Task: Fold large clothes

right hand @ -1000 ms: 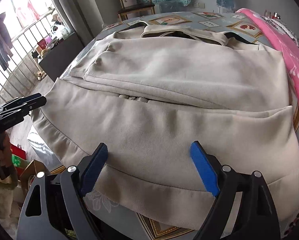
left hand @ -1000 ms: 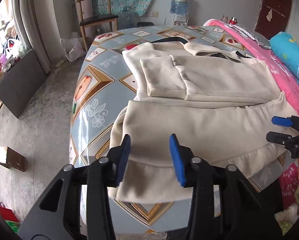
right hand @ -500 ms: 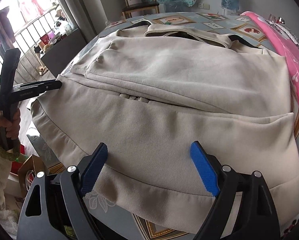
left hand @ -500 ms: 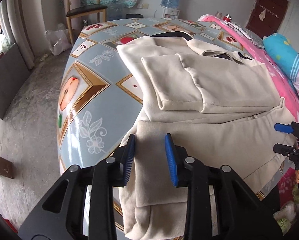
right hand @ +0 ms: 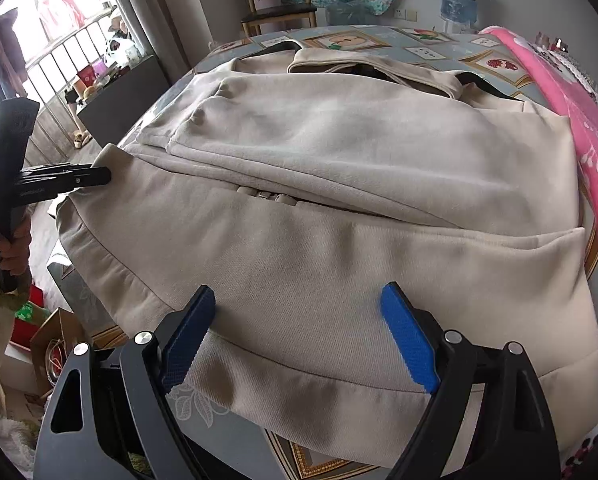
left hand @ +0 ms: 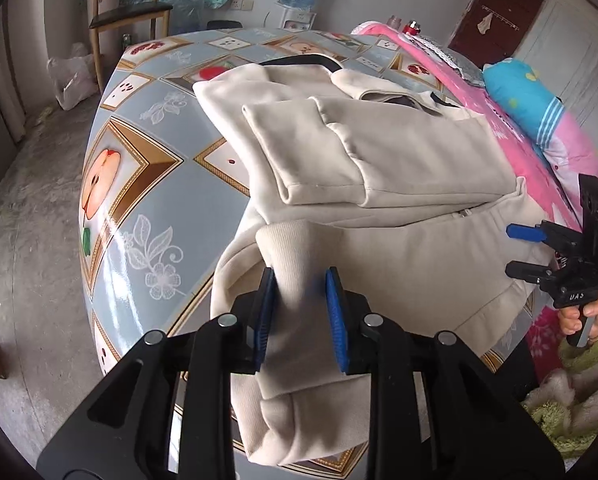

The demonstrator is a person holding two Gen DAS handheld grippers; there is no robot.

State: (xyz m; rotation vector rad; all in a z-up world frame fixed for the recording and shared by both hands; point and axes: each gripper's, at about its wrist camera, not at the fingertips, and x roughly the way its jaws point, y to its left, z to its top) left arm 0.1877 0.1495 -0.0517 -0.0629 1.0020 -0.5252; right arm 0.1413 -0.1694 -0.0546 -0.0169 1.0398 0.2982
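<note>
Left wrist view: left tool (left hand: 299,316) clenched on bunched corner of beige jacket (left hand: 399,168), hem fabric pinched between blue pads (left hand: 335,316), remainder of corner hanging below the pads over table (left hand: 139,184) edge. Jaws narrow, no gap seen between pads and cloth. Ahead of left tool: jacket spread flat, sleeve folded across chest, collar at far end. Right of left tool, well apart: right tool (left hand: 539,252) hovering at jacket's other hem corner, gripped by hand (left hand: 583,316) in green cuff.

Right wrist view: right tool (right hand: 299,332) released, jaws spread wide over hem, pads (right hand: 409,340) flanking cloth without pinching. Jacket (right hand: 359,160) filling table ahead of right tool, zipper visible at centre seam. Left of right tool: left tool (right hand: 95,176) at hem corner. Right of jacket: pink blanket (right hand: 571,92) just beside.
</note>
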